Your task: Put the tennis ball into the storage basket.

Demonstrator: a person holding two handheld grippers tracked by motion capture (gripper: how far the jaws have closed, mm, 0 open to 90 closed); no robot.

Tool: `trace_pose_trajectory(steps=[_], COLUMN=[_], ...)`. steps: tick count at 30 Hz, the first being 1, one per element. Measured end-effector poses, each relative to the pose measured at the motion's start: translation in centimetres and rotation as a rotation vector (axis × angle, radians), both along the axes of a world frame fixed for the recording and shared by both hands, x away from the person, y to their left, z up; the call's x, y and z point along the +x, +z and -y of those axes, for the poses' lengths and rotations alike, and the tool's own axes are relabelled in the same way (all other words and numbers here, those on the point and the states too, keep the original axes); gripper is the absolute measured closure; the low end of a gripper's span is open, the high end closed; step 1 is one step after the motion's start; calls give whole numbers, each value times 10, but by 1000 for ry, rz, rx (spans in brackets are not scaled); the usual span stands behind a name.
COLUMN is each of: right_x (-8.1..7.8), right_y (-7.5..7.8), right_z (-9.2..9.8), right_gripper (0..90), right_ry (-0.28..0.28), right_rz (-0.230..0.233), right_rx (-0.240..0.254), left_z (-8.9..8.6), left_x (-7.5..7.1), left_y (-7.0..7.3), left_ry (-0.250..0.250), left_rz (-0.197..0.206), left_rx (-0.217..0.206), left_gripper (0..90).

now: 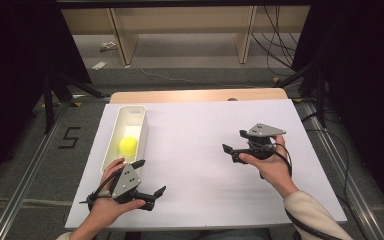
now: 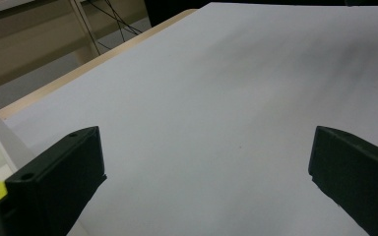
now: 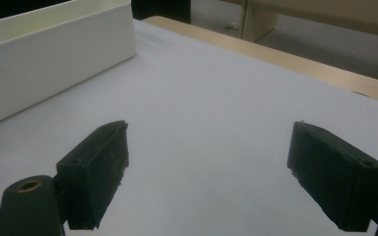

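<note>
The left gripper (image 1: 150,177) and right gripper (image 1: 233,141) look like matt black plastic, each topped by a dull grey plate. Ahead of the right gripper's jaws, the tray (image 3: 54,54) looks like smooth white plastic with a faint sheen; the ball (image 1: 128,145) inside is matt yellow. Beneath both pairs of jaws lies a smooth, matt white sheet (image 2: 216,108) on a pale wooden table (image 1: 195,95).

Pale wooden table (image 1: 198,95) topped by a white paper sheet (image 1: 200,150); grey carpeted floor (image 1: 190,76) behind, light wooden shelf frame (image 1: 125,37) at the back, black cables (image 1: 276,40), dark curtains (image 1: 20,45) either side.
</note>
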State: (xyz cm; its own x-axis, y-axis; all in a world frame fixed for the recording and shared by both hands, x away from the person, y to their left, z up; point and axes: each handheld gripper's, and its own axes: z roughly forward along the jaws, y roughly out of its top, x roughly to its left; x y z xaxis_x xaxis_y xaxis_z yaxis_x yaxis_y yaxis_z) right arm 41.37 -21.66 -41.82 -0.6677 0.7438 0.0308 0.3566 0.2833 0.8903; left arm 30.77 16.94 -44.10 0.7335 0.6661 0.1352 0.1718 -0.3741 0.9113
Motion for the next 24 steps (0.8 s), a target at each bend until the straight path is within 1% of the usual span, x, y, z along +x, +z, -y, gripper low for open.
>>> trace_pose_trajectory(steps=[6,11,15,18,21,24], right_x=[-10,-20,-29,-35,-42,-47], right_y=[0,-3,-7,-10,-9,-12], right_z=[16,26,35,39,44,47], right_gripper=[163,162,162,162,163,163], right_ry=[-21,-26,-36,-38,-43,-44], right_rz=[6,-3,-12,-14,-6,-14], right_rx=[6,-1,4,-2,3,-5], left_z=[-1,-1,-1,-1,-2,-2], left_x=[0,0,0,0,0,0], left_y=[0,0,0,0,0,0], left_ry=[7,7,8,9,13,10], left_rz=[-4,-5,-6,-6,-4,-4], left_rx=[-8,-8,-10,-11,-12,-8], left_gripper=[0,0,0,0,0,0])
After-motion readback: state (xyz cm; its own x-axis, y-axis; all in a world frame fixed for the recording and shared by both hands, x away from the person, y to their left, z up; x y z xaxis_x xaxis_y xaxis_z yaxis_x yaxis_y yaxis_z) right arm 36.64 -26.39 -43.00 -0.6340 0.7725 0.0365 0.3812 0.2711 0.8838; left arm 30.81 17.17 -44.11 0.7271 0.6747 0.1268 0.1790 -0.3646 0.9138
